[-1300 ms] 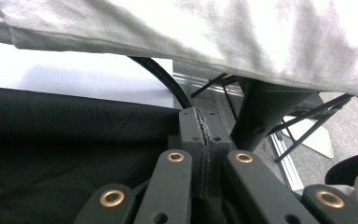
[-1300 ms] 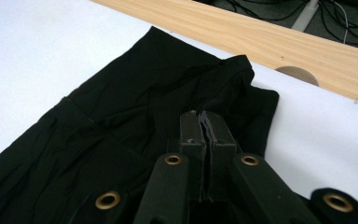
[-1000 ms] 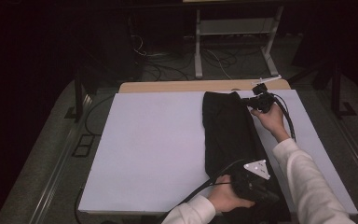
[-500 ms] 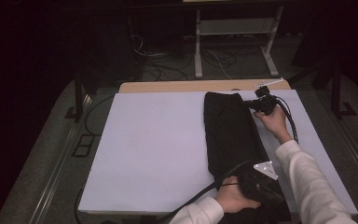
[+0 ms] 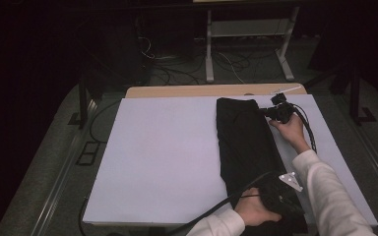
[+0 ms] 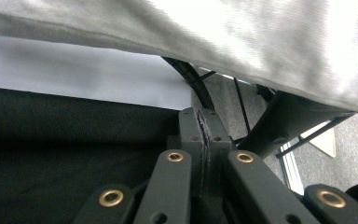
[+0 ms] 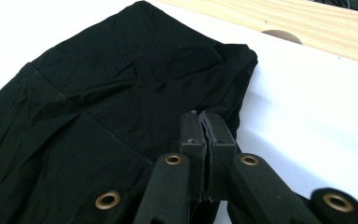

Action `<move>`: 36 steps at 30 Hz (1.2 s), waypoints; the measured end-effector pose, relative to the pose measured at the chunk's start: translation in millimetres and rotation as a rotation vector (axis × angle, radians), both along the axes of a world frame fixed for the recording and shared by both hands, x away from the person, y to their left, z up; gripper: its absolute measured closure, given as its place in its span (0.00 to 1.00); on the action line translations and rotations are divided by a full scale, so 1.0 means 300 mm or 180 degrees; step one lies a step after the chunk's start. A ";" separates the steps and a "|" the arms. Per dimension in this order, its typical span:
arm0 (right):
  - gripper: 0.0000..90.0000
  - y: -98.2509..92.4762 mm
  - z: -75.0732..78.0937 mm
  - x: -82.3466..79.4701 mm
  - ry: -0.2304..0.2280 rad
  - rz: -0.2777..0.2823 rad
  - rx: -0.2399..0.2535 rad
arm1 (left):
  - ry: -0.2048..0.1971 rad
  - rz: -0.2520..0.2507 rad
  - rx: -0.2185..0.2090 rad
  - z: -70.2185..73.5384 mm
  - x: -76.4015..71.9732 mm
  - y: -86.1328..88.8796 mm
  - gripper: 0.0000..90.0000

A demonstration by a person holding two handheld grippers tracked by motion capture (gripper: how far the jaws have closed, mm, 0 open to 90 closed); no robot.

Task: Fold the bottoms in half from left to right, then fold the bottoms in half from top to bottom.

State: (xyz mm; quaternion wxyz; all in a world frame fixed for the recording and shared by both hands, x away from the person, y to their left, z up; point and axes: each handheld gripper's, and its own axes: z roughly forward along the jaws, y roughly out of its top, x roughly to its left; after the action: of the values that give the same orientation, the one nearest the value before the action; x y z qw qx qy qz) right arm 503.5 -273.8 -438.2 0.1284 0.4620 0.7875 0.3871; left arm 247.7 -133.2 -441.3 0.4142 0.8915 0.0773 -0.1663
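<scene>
A black cloth (image 5: 246, 142), folded into a long strip, lies flat right of centre in the high view, running from the board's far edge down to the bottom of the frame. In my right gripper view its wrinkled, stitched far end (image 7: 121, 88) fills the left.

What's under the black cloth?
The black cloth lies on a white board, which shows all around it. A strip of wooden table shows past the board's far edge. Whatever sits directly beneath the cloth is covered.
</scene>
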 end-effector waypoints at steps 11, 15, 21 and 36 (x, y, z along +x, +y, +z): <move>0.88 0.001 -0.004 0.002 0.0113 -0.0029 0.0093 | 0.0091 0.0032 -0.0010 -0.012 -0.001 -0.015 0.78; 0.71 0.001 -0.001 -0.006 0.0139 0.0009 0.0118 | 0.0082 0.0059 -0.0108 -0.003 -0.003 0.003 0.66; 0.40 -0.011 0.039 -0.032 0.0126 0.0122 0.0284 | 0.0161 0.0248 -0.0329 0.017 0.015 0.054 0.53; 0.00 -0.032 0.086 -0.090 0.0017 0.0035 0.0261 | -0.0063 0.0727 -0.0763 0.107 0.089 0.180 0.12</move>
State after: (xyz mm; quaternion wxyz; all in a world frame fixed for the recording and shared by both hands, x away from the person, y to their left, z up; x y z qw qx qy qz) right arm 476.6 -283.3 -412.4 0.1050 0.4636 0.7739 0.4186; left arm 274.5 -79.3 -409.3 0.5345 0.8227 0.1537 -0.1175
